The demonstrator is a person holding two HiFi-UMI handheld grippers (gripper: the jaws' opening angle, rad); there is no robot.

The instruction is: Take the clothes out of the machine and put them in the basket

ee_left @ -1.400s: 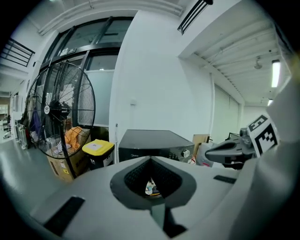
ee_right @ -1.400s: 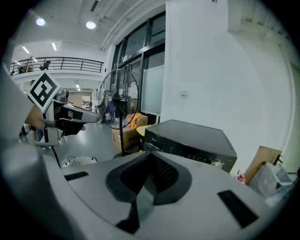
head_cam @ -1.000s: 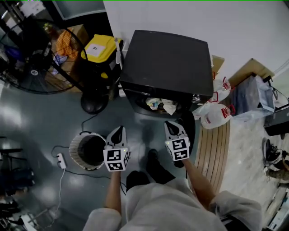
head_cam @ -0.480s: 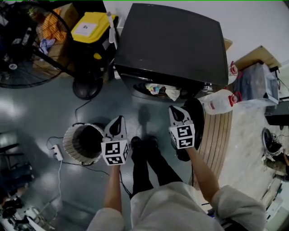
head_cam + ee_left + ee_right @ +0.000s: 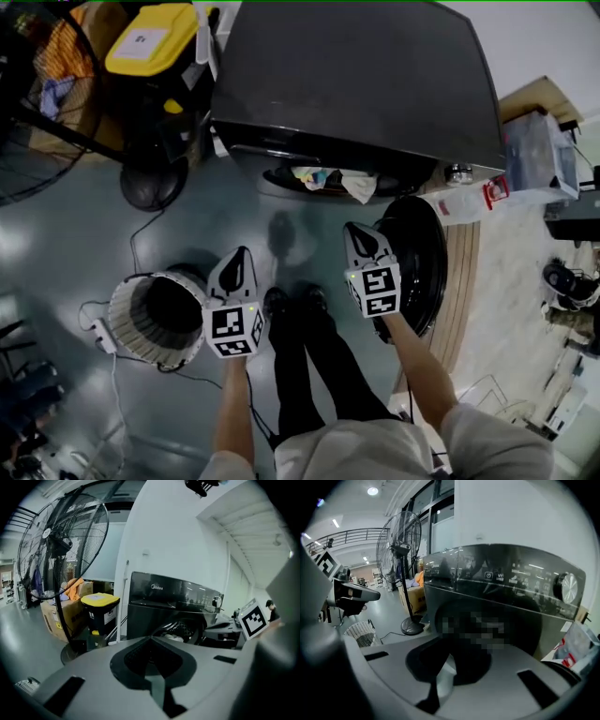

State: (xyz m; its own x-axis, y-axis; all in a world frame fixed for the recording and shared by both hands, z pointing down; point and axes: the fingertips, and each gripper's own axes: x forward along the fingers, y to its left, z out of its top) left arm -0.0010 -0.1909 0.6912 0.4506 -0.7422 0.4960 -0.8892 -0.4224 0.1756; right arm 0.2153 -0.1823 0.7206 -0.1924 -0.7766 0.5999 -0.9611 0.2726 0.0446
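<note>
Grey polished floor, one black front-loading washing machine point(image 5: 356, 84) against a white wall, its round door point(image 5: 422, 258) swung open.

One white woven basket point(image 5: 131, 328) stands on the floor at the left, apart from the machine, with one large pedestal fan point(image 5: 63, 538) and one yellow-lidded bin point(image 5: 150, 39) beyond it. Pale crumpled clothes point(image 5: 333, 180) lie in the drum mouth, perhaps several pieces, too bunched to count. Two tools hover low: the left gripper point(image 5: 241, 255) beside the basket and the right gripper point(image 5: 357, 232) by the door, each with jaws pressed together, holding nothing.

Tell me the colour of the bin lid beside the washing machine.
The lid is yellow; the head view shows it best.
</note>
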